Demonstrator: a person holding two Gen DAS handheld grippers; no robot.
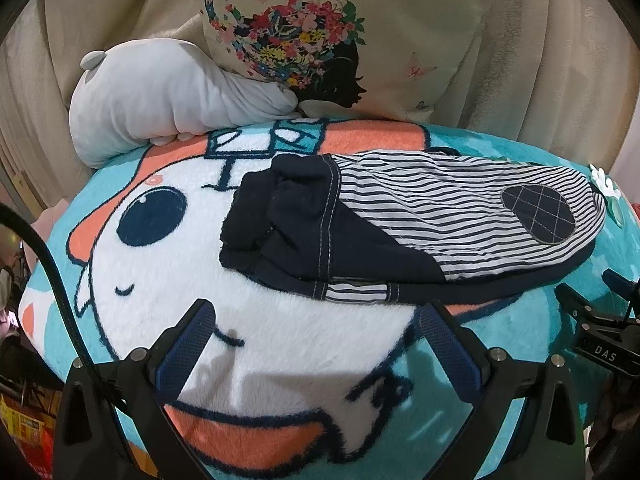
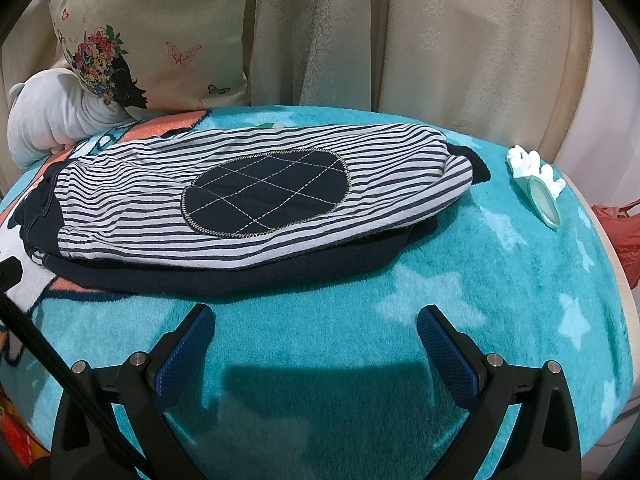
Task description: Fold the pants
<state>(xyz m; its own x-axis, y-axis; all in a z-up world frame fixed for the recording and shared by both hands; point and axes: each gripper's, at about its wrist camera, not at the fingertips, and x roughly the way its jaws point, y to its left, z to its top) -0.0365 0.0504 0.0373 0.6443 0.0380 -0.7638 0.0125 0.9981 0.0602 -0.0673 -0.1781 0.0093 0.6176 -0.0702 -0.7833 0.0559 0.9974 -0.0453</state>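
Note:
The pants (image 1: 400,220) lie on a teal cartoon blanket (image 1: 280,352), one leg laid over the other. They are navy and white striped with a navy quilted knee patch (image 2: 266,194); the navy waist end is bunched at the left. My left gripper (image 1: 316,320) is open and empty, just in front of the pants' near edge. My right gripper (image 2: 316,320) is open and empty, a little in front of the pants (image 2: 256,208). The right gripper's body shows at the right edge of the left wrist view (image 1: 600,332).
A grey plush pillow (image 1: 160,100) and a floral cushion (image 1: 340,40) lean at the back left. A small teal and white object (image 2: 538,184) lies on the blanket (image 2: 480,300) right of the pants. Beige curtains (image 2: 440,40) hang behind. The blanket's edge drops off at the right.

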